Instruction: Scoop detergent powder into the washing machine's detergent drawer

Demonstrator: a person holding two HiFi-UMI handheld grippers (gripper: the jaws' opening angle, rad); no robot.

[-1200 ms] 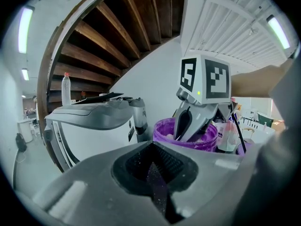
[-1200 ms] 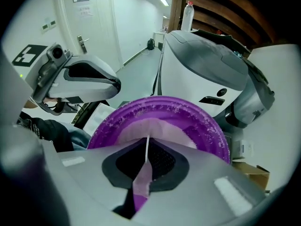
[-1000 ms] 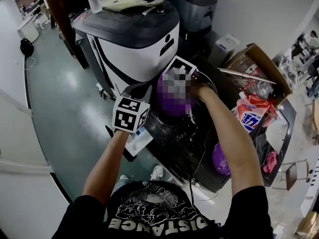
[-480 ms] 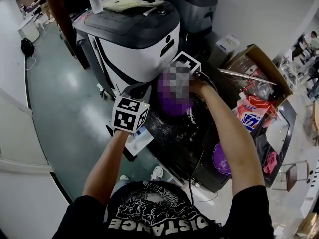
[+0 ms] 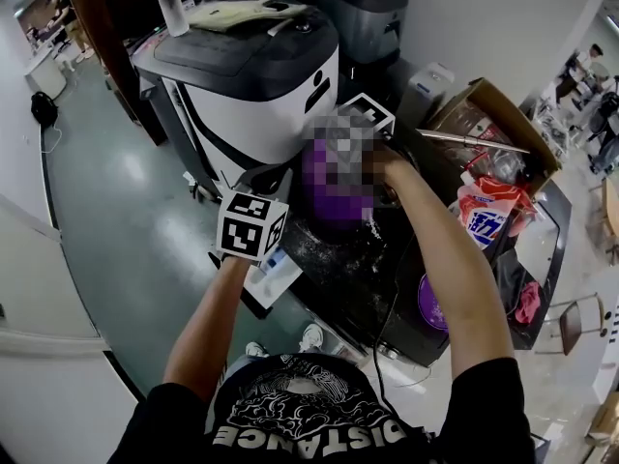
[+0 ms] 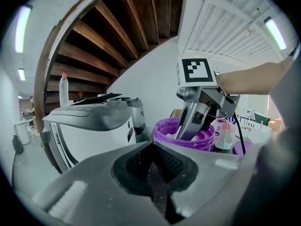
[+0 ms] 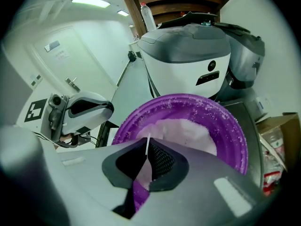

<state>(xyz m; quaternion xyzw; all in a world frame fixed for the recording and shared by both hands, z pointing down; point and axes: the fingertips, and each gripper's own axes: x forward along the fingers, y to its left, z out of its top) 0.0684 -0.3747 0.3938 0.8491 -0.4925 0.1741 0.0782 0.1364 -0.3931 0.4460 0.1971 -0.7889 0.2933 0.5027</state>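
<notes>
Right gripper (image 7: 146, 149): jaws clamped on a thin white scoop handle (image 7: 148, 142), seen edge-on, tips down inside the purple tub (image 7: 228, 124). I noted pale detergent powder (image 7: 183, 133) heaped in the tub and grains stuck to its inner wall. The tub stood on the dark washing machine (image 5: 358, 278), whose top was dusted with spilled powder. Left gripper (image 6: 151, 150): jaws together, nothing between them, held just beside the tub on its left. A detergent bag (image 5: 486, 222) stood to the right, near the tub.
</notes>
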